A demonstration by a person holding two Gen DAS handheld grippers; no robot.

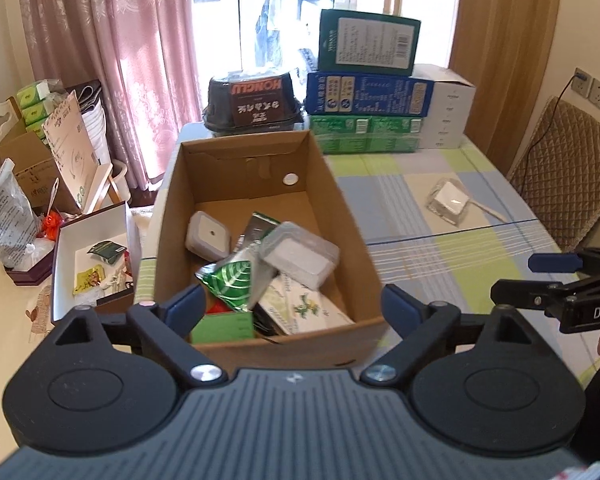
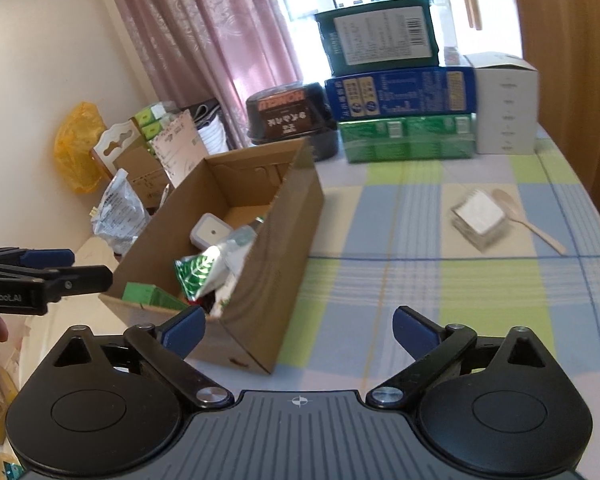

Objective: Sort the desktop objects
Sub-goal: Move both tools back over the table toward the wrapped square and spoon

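We read "HONGLU", upside down, on the dark lidded tub [image 1: 253, 101] at the back of the table, "DAS" on the right gripper [image 1: 512, 280] and "enRobot.AI" on the left gripper [image 2: 90, 268]. Beside the tub, 3 cartons are stacked: a dark green one [image 1: 367, 42] with a barcode label, a blue one [image 1: 368, 94], and a light green one [image 1: 366, 136] beneath. The open cardboard box [image 1: 244, 184] holds a white square case [image 1: 207, 236], a green leaf-print foil packet [image 1: 232, 280], a clear-lidded white case [image 1: 298, 254] and a green carton [image 1: 222, 328]. On the checked tablecloth [image 2: 380, 216], well apart from the box, lie a clear packet [image 2: 478, 218] and a wooden spoon [image 2: 528, 220]. Both grippers stand spread wide, nothing between their fingers.
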